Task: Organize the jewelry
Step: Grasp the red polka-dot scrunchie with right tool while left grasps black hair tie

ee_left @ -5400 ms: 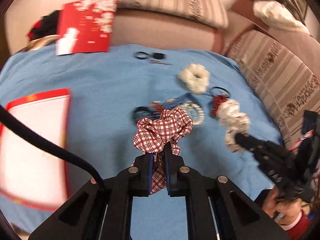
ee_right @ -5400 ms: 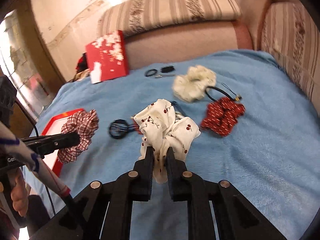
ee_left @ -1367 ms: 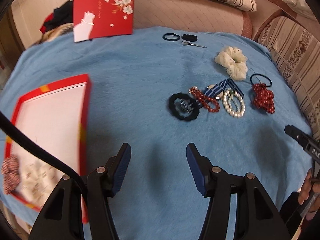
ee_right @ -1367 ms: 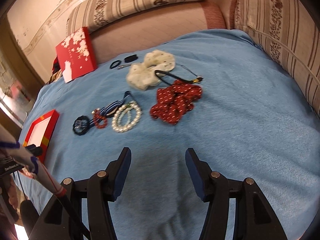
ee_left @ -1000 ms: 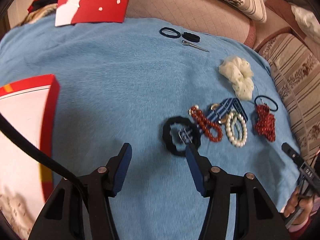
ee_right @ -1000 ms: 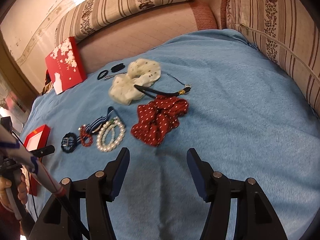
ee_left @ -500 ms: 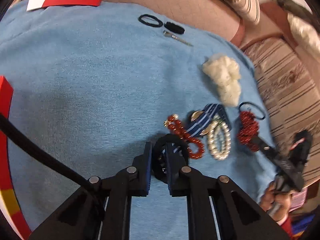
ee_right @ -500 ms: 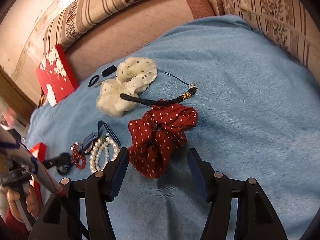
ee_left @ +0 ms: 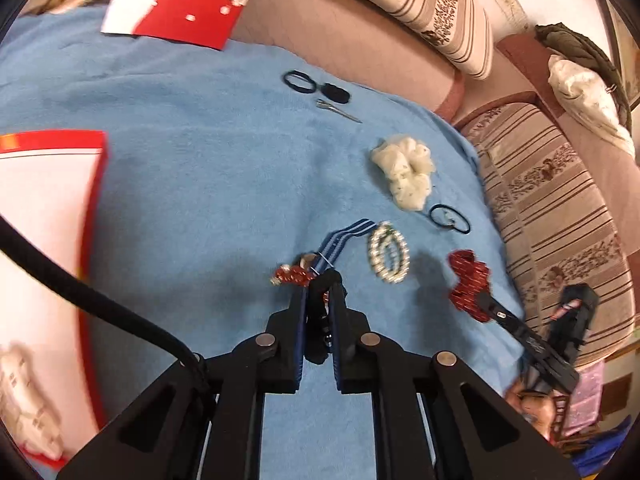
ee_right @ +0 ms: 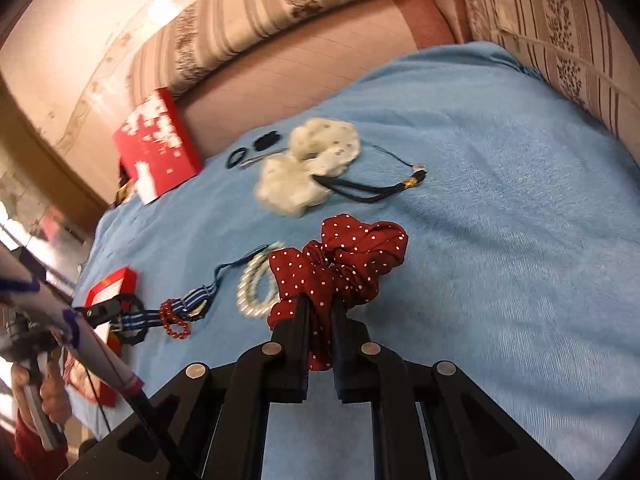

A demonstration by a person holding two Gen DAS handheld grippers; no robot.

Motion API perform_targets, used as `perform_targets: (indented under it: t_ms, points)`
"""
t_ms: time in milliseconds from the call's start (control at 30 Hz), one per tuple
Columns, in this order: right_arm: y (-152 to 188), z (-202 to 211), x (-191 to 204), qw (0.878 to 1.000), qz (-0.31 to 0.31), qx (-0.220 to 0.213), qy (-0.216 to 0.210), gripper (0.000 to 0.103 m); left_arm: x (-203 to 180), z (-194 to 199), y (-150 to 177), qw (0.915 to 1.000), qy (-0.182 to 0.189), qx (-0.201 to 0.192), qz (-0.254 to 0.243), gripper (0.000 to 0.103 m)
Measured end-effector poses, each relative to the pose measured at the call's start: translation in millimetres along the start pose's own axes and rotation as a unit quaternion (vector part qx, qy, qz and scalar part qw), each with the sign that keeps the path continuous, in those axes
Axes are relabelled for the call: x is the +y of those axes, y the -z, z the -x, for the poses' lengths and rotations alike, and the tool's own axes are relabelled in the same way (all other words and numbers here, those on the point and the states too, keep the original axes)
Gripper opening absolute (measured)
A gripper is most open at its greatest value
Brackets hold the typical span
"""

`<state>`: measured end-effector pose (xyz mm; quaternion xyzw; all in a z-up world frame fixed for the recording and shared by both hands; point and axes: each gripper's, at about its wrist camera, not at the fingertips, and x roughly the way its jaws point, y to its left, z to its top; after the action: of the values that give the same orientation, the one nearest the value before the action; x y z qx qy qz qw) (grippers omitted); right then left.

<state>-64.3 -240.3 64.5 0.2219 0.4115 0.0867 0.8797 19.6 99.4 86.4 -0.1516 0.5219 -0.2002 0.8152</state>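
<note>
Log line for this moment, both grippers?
left gripper: shut on black scrunchie | right gripper: shut on red dotted scrunchie | pearl bracelet, cream scrunchie: on blue blanket

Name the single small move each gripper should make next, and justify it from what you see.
Probably lift both and carry toward the red tray: the left gripper is shut on the black scrunchie, the right gripper on the red dotted scrunchie.

The pearl bracelet (ee_left: 389,257) lies on the blanket (ee_left: 208,168), between bead bracelet (ee_left: 291,275) and dotted scrunchie (ee_left: 469,284).
</note>
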Motion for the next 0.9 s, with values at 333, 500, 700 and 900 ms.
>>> perform_targets:
  t_ms: [333, 500, 700, 900]
  points:
    - [42.9, 19.4, 16.2, 0.999, 0.029, 0.025, 0.012, 0.010, 39.9, 34.8, 18.0, 0.9945, -0.097, -0.032, 0.023, 0.010]
    - [53.8, 16.4, 21.0, 0.999, 0.032, 0.035, 0.007, 0.010, 41.8, 20.9, 26.5, 0.9949, -0.101, -0.007, 0.005, 0.012]
    - [60.7, 10.1, 23.3, 0.999, 0.029, 0.043, 0.004, 0.010, 48.7, -14.5, 34.1, 0.9939, -0.103, 0.038, -0.008, 0.013]
    - [59.8, 2.3, 22.2, 0.998, 0.030, 0.048, 0.006, 0.011, 49.6, -24.4, 46.6, 0.9909, -0.122, 0.041, -0.039, 0.013]
